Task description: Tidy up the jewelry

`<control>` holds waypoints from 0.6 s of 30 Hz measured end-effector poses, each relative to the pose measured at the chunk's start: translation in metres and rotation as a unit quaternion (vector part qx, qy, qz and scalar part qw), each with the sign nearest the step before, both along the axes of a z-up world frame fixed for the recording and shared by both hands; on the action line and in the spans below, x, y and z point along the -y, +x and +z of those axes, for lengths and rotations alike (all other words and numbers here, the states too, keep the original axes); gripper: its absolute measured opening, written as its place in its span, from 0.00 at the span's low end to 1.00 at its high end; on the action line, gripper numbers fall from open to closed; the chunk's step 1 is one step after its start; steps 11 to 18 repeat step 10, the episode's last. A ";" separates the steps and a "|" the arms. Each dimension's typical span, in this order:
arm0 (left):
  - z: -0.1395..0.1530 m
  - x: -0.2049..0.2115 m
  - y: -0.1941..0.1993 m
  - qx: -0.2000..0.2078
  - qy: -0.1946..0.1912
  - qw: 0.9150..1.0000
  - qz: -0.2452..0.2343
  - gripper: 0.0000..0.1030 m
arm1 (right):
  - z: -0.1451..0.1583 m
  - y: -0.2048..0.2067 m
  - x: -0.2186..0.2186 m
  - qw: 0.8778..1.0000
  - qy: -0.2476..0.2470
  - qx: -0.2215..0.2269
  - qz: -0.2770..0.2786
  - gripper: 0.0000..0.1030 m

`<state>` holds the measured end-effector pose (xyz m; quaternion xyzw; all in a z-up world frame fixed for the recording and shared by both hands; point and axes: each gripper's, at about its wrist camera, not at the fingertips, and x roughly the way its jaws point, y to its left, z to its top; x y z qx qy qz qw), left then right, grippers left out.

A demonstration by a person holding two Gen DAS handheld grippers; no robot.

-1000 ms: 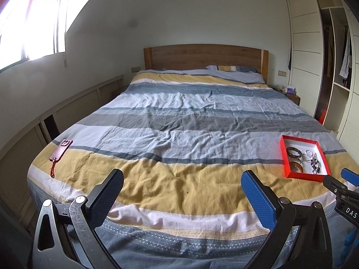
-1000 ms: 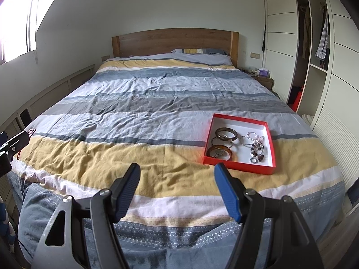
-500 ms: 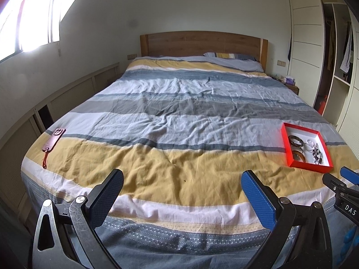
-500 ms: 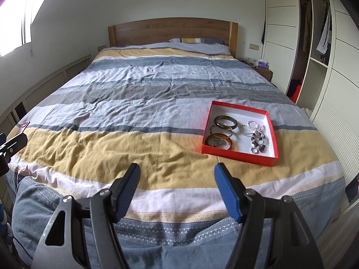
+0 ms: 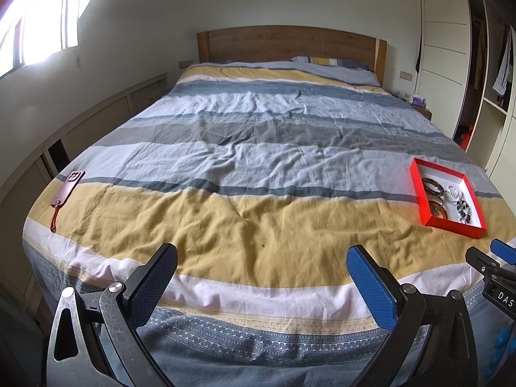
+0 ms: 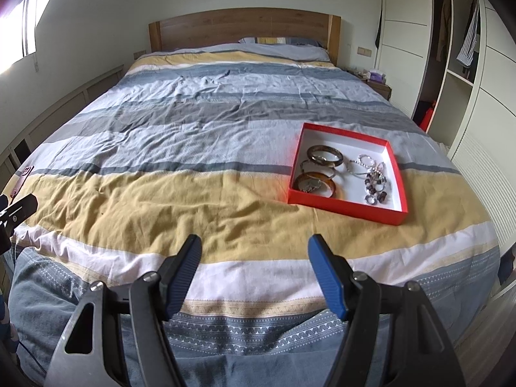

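Observation:
A red tray (image 6: 395,163) with a white inside lies on the striped bed cover (image 6: 200,148), to the right. It holds brown bangles (image 6: 324,155), thin silver bracelets (image 6: 364,163) and a dark beaded strand (image 6: 375,187). The tray also shows in the left wrist view (image 5: 419,193) at the far right. My right gripper (image 6: 254,254) is open and empty, above the foot of the bed, short and left of the tray. My left gripper (image 5: 262,262) is open and empty, above the foot of the bed, well left of the tray.
A pink phone with a red strap (image 5: 69,185) lies on the bed's left edge. A wooden headboard (image 6: 245,27) and a pillow (image 6: 283,43) are at the far end. White wardrobes (image 6: 451,51) and a bedside table (image 6: 377,85) stand on the right. Low panelling (image 5: 96,119) runs along the left.
Both grippers have moved forward over the foot of the bed; the tray looks nearer and larger in the right wrist view. Both stay open.

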<state>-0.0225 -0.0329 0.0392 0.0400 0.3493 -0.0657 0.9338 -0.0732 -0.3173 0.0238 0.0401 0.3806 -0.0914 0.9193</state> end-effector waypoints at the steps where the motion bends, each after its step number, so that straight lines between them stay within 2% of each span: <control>1: -0.002 0.000 0.001 -0.002 0.000 1.000 0.000 0.99 | -0.002 0.001 0.001 1.000 0.001 -0.003 -0.001 0.65; 10: -0.017 -0.004 0.014 -0.020 0.000 1.000 0.008 0.99 | -0.018 0.010 0.007 1.000 0.007 -0.021 -0.007 0.65; 18: -0.017 -0.004 0.014 -0.020 0.000 1.000 0.008 0.99 | -0.018 0.010 0.007 1.000 0.007 -0.021 -0.007 0.65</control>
